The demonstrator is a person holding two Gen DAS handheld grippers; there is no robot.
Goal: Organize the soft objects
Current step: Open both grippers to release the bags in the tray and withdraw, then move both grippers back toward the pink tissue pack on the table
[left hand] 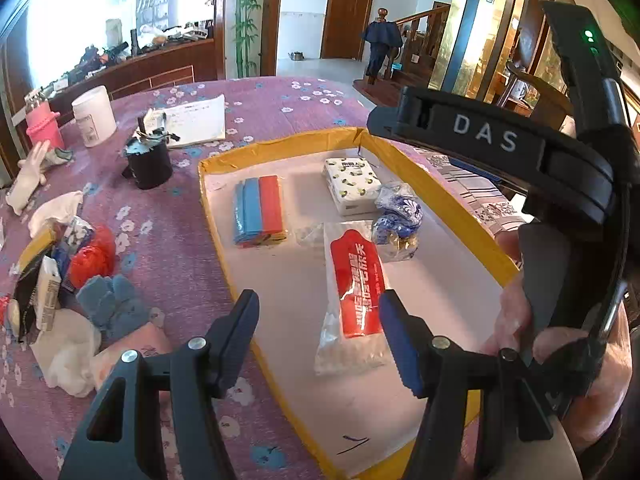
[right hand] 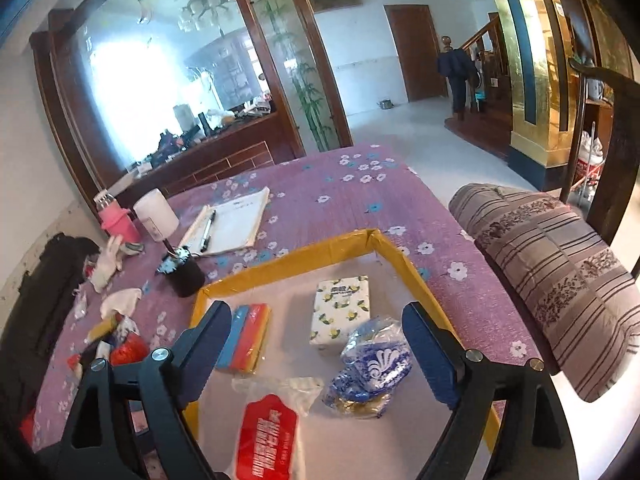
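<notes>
Red-labelled packet (left hand: 357, 288) lies in the tray (left hand: 448, 200), long axis running away from the left gripper (left hand: 320, 320) — nearer, jaws released; right gripper (right hand: 320, 344) likewise empty.

We're in a family home: a counter (right hand: 344, 200) under a purple flowered cloth, a wooden staircase (right hand: 480, 52) at the back, a brown wooden door (right hand: 416, 52), a bamboo-painted glass partition (right hand: 304, 80), and a striped cushion (right hand: 560, 264) on a chair.
</notes>
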